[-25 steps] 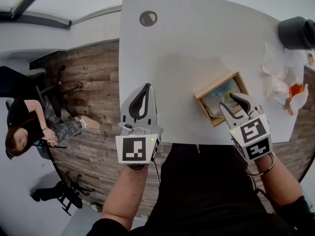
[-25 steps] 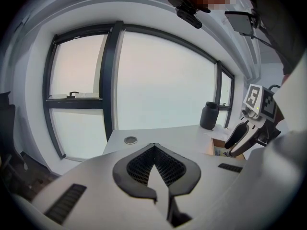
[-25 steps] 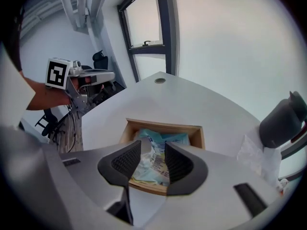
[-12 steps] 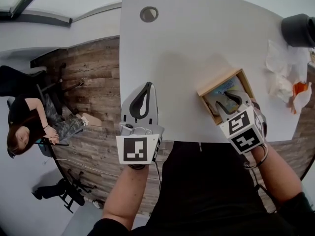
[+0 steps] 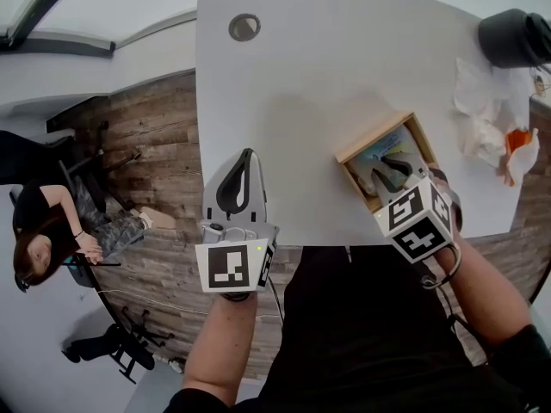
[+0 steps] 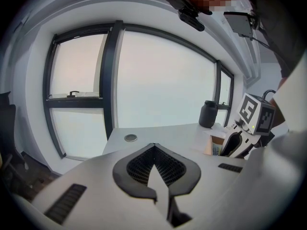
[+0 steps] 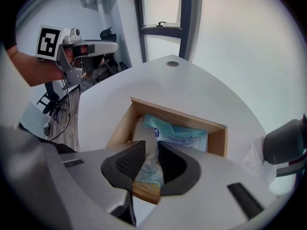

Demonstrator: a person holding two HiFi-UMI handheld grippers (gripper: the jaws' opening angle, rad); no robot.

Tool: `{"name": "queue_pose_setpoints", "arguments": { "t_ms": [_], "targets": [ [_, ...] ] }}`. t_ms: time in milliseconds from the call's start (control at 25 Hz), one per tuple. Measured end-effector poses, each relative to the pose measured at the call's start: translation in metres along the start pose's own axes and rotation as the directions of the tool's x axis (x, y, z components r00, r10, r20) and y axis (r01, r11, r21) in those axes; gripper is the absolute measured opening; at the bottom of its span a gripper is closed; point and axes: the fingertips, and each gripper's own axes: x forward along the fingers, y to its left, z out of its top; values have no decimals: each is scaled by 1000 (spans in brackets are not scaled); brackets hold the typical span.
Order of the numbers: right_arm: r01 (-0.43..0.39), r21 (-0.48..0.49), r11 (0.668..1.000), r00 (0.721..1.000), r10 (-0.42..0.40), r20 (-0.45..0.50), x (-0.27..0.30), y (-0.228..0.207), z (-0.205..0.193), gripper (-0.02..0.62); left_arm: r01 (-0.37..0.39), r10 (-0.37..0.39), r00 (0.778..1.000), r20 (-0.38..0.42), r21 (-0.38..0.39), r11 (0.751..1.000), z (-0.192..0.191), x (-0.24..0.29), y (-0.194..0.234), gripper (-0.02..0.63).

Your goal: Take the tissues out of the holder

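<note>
Right tongs point(image 7: 151, 147) point steeply down into the wooden holder point(image 7: 180, 114). Their jaws have just been closing and now stand narrow, pinching the crinkled near end of the tissue pack point(image 7: 182, 137). The light blue pack lies inside the holder, the rest of it just beyond the tongs' tips. Something white is beside it in the holder; can't tell what. Left tongs point(image 5: 247, 155) are well apart to the left over the counter point(image 5: 327, 67) edge, jaws together, nothing in them. Loose crumpled tissues point(image 5: 486, 119) lie to the right of the right tongs, and a dark jar point(image 5: 514, 37) is beyond them.
</note>
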Motion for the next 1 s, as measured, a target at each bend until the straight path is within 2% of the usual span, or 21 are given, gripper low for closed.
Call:
{"name": "queue_pose_setpoints", "arguments": {
  "t_ms": [280,360,1000],
  "targets": [
    [-8,28,1000,1000,8,22,-6,-3,-1,55,8,-8,1000,1,13,1000,1,-5,-3,3],
    [-3,39,999,999,1,39,-9,-3,0,23,10,-10,1000,3,18,1000,2,-8,-4,3],
    [57,69,996,990,-65,125,-37,-2,8,21,9,-10,999,41,25,1000,16,-27,-12,3]
  ]
}}
